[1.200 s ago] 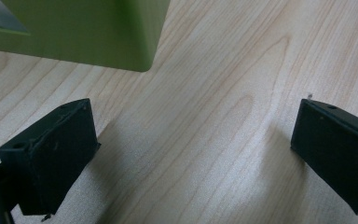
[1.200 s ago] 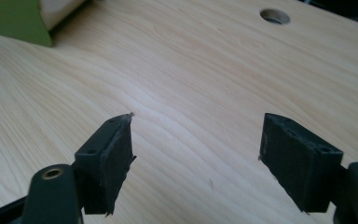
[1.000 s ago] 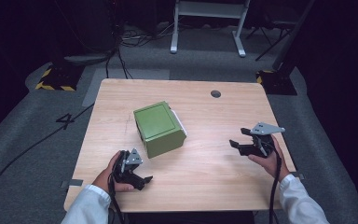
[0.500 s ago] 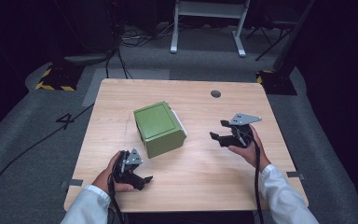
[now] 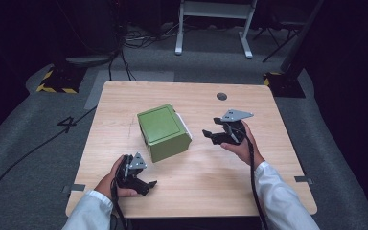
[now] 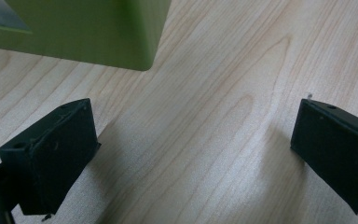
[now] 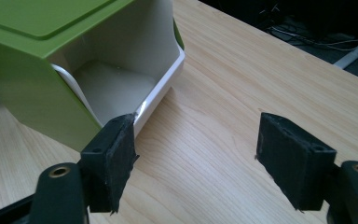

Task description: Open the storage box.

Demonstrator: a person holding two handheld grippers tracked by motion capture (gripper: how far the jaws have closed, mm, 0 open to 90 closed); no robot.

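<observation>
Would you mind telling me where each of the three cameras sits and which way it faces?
High view: above the person's side, looking forward and down on the wooden table; both forearms, the left gripper and the right gripper show.
Left gripper view: rides the left gripper, looking down along its open jaws at the tabletop and a corner of the green box.
Right gripper view: rides the right gripper, looking along its open jaws into the box's white open front.
Shared: all three show the green box and the table.

Bare table [image 5: 220, 177] all round, green box [image 5: 164, 132] the lone obstacle between both hands.
</observation>
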